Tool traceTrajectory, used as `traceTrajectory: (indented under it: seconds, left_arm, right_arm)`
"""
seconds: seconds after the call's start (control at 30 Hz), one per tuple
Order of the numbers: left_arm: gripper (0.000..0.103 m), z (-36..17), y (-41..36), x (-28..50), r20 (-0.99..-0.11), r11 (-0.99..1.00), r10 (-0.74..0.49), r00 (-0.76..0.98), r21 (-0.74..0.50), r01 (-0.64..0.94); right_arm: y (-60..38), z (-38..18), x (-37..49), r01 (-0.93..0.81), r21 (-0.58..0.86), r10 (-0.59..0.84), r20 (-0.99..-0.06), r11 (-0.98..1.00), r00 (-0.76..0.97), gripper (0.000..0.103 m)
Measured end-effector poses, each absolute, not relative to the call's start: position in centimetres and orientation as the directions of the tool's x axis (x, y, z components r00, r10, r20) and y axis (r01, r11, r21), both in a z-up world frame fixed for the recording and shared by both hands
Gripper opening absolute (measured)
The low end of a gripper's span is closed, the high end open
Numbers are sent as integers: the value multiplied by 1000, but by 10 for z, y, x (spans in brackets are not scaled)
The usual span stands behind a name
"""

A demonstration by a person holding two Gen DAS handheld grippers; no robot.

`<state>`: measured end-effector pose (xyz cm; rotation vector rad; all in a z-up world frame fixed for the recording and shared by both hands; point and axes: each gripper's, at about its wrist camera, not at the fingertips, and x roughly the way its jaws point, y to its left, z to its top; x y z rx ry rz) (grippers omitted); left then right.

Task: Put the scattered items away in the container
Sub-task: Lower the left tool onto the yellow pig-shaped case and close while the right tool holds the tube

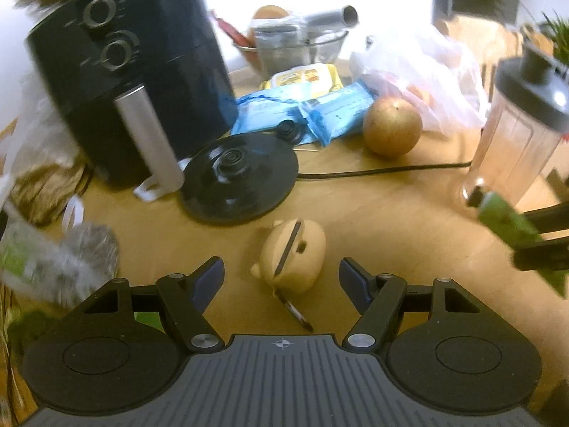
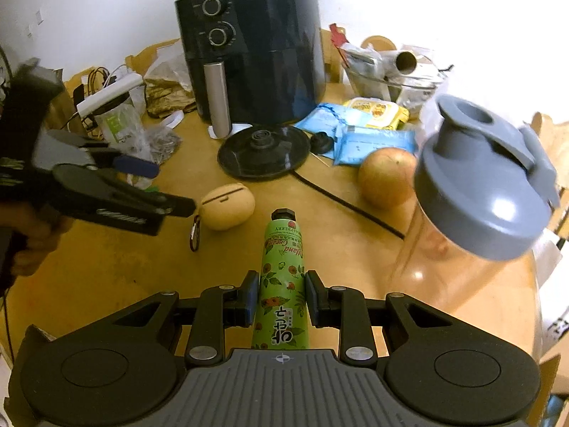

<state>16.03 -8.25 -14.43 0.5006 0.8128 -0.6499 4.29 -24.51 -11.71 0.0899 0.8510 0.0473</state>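
Both views are bent by fisheye distortion at the edges. The background is blown out by glare. The left wrist view's edges are smeared by blur.

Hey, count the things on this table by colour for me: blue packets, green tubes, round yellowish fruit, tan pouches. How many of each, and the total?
Blue packets: 2
Green tube, clamped in the right gripper: 1
Yellowish fruit: 1
Tan pouch, ahead of the open left gripper: 1
Total: 5
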Motion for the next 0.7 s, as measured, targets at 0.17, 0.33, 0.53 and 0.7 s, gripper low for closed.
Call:
traceTrajectory:
  seconds: [0.17, 0.33, 0.53, 0.7]
  left_arm:
    - [71, -163, -98, 173, -801, 644, -334, 497, 191, 741]
    - [71, -180, -107, 186, -826, 611, -327, 459, 186, 769]
    - [69, -192, -113, 196, -847, 577, -336, 412, 160, 801]
    - [55, -196, -114, 203, -856, 575, -326, 401, 157, 803]
  right_arm:
    - [-253, -117, 33, 27, 105, 61, -745, 994, 664, 30]
    - [-260, -115, 23, 63, 106, 37, -742, 992, 669, 30]
    - [-267, -114, 12, 92, 102, 14, -740, 990, 673, 30]
    - [-270, -112, 5, 106, 102, 4, -738, 989, 675, 30]
